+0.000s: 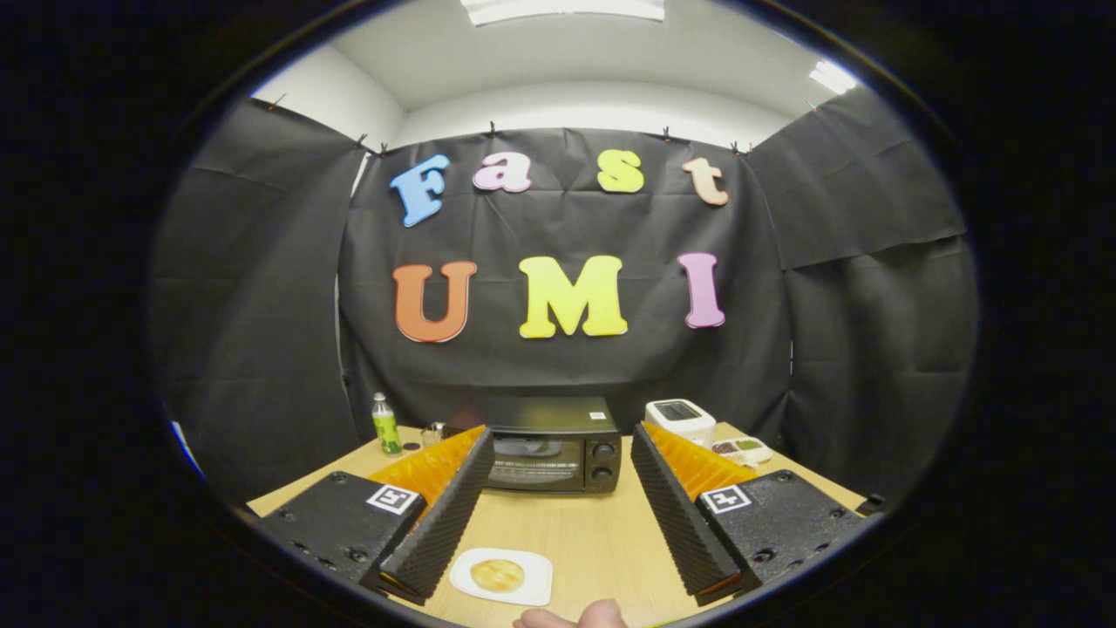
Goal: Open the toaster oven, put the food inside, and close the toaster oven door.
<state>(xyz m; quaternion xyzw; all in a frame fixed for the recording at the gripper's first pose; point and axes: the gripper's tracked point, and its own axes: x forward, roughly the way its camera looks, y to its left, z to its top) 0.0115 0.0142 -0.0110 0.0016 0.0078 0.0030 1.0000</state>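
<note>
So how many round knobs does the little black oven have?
2. Both round black knobs sit on the right front of the black toaster oven, one stacked above the other, beyond the open gripper. Others may be too small to see.

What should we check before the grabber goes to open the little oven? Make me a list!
1. Toaster oven door shut, ready to be opened: ok.
2. Gripper open, fingers spread and holding nothing: ok.
3. Food waiting on the white plate, between the fingers: ok.
4. Bare table between the fingers and the oven: ok.
5. Bottle and white appliance stand off to the oven's sides, out of the path: ok.
6. Where the door's handle is: cannot tell, too small to make out.
</note>
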